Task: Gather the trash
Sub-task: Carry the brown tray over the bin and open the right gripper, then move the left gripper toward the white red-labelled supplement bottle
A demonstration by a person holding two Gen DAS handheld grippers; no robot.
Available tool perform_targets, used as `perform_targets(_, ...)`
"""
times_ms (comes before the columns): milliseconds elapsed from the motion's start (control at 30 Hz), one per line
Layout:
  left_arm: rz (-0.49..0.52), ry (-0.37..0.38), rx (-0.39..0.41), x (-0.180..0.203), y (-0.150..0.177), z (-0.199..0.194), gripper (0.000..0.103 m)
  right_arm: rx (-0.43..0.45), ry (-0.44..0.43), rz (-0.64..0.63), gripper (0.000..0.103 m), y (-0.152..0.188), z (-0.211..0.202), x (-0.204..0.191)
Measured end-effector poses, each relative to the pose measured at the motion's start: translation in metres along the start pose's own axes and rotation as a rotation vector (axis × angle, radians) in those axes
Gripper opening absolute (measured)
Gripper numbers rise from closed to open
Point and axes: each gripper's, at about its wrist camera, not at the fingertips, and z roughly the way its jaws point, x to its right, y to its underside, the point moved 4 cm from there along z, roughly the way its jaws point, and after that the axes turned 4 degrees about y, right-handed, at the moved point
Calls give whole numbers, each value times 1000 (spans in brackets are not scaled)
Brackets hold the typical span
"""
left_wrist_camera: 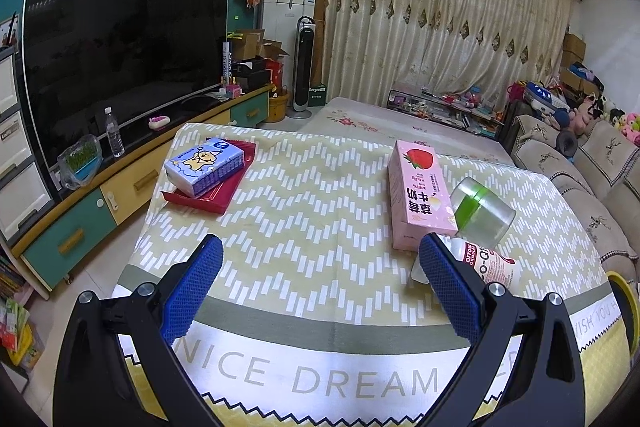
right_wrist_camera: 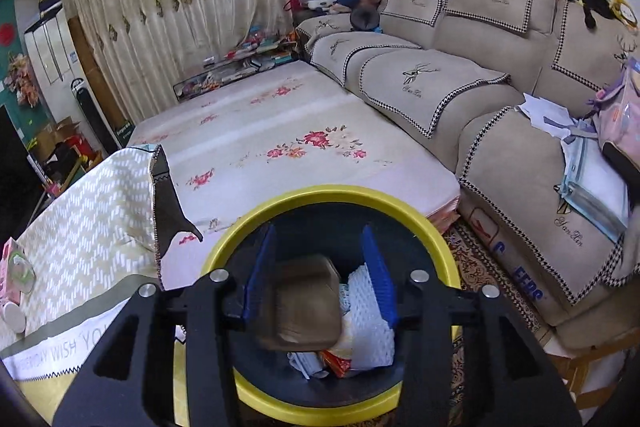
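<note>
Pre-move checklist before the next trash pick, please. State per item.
1. Right tool over the yellow-rimmed bin: ok.
2. Right tool released its load: ok; its pads stand apart and the blurred brown piece between them touches neither one, apparently dropping into the bin.
3. Brown piece settled in the bin: cannot tell, it is motion-blurred.
4. Left tool open and empty over the table: ok.
5. Trash left on the table: not ok; pink strawberry milk carton, clear jar with green band and white bottle all lie on their sides.
6. Tissue pack on the red tray, away from those items: ok.
</note>
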Motion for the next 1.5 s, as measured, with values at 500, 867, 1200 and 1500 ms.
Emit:
perform_targets(500, 103, 143, -71, 60, 13, 3, 98, 62, -243, -78, 54, 20, -28, -96)
perform_targets(867, 273, 208, -149, 109, 14, 26, 98, 51, -288, -83, 55, 27, -26, -105)
perform_targets(1200, 365, 271, -219, 115, 14, 51, 98, 40, -313, -73, 59, 28, -24, -106)
perform_targets(1500, 410, 241, -236, 122, 15, 61, 88, 32, -325, -72, 59, 29, -24, -106)
